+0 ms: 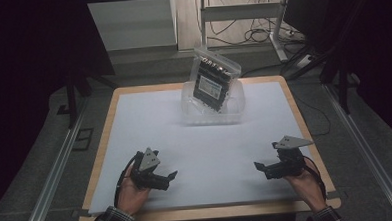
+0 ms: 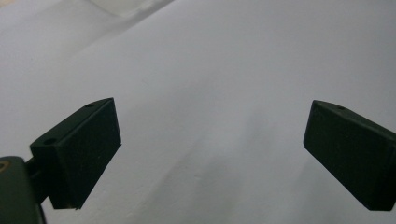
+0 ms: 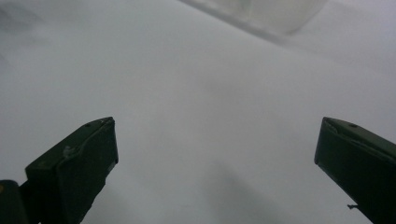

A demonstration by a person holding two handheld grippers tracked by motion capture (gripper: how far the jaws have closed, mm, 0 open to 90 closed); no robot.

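Note:
A clear plastic tub [image 1: 213, 106] stands at the far middle of the white table sheet [image 1: 201, 150]. A clear bag with a dark circuit board [image 1: 213, 79] leans upright in it. My left gripper [image 1: 170, 180] rests near the front left, held by a hand, jaws wide apart over bare sheet. My right gripper [image 1: 259, 168] lies near the front right, also open with nothing between its jaws. In the left gripper view the gripper [image 2: 210, 154] frames plain white sheet. The right gripper view has its gripper [image 3: 215, 163] over the sheet, with the tub [image 3: 280, 11] blurred at the top.
The table has a wooden rim [image 1: 104, 124]. Behind it are a metal stand [image 1: 280, 31] and cables [image 1: 251, 35] on the floor. Rails [image 1: 56, 171] run along both sides of the table. Dark curtains close in left and right.

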